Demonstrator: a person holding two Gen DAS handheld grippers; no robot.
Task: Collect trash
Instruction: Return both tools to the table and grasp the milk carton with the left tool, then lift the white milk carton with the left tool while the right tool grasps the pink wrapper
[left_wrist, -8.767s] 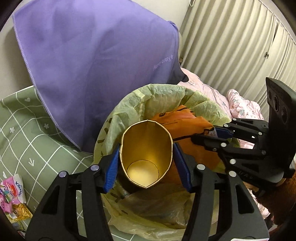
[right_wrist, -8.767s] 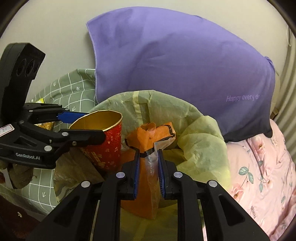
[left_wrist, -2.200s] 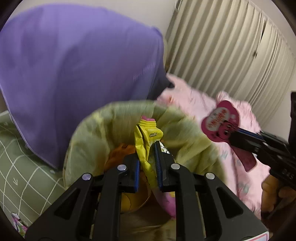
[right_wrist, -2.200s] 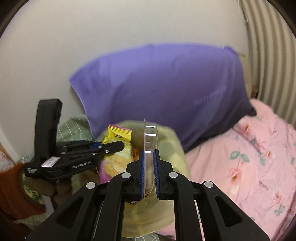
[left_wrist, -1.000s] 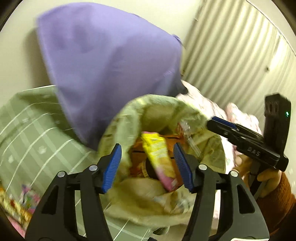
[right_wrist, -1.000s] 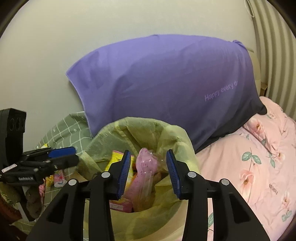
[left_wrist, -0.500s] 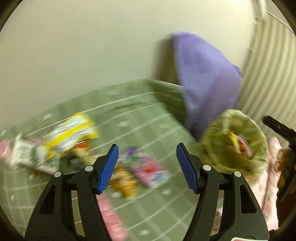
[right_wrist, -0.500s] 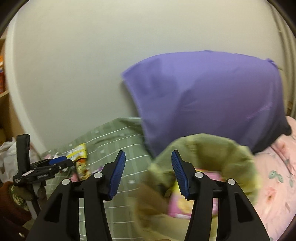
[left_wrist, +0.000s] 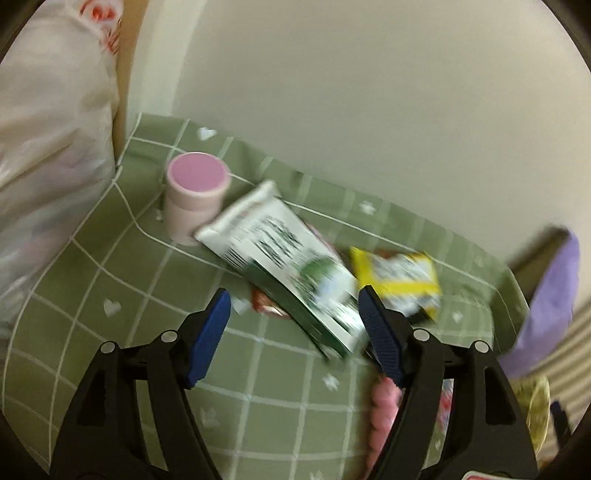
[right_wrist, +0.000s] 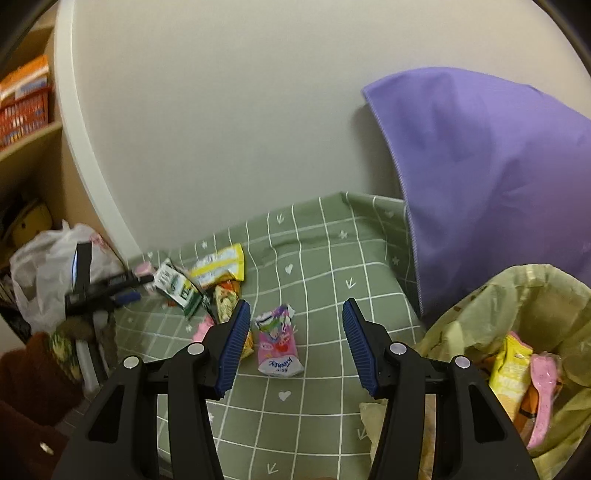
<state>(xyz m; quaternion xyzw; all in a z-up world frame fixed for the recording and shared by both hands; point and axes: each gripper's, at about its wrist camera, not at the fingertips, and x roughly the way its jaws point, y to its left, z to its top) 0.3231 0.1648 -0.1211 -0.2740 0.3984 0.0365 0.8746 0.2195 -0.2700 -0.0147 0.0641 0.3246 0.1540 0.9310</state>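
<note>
My left gripper is open and empty, just short of a green-and-white carton on the green checked bedsheet. A yellow wrapper lies to its right and a pink-lidded jar stands behind it. My right gripper is open and empty above a pink Kleenex pack. The bin with a yellow-green liner sits at the right, holding a yellow wrapper and a pink plastic piece. The left gripper also shows in the right wrist view, by the carton.
A purple pillow leans on the wall behind the bin. A white plastic bag and a shelf unit stand at the left of the bed. More wrappers lie between the carton and the pink pack.
Both grippers let their trash drop into the bin, opened, and swung left. The left one has moved over to the carton and wrappers; the right one now faces the pink pack.
</note>
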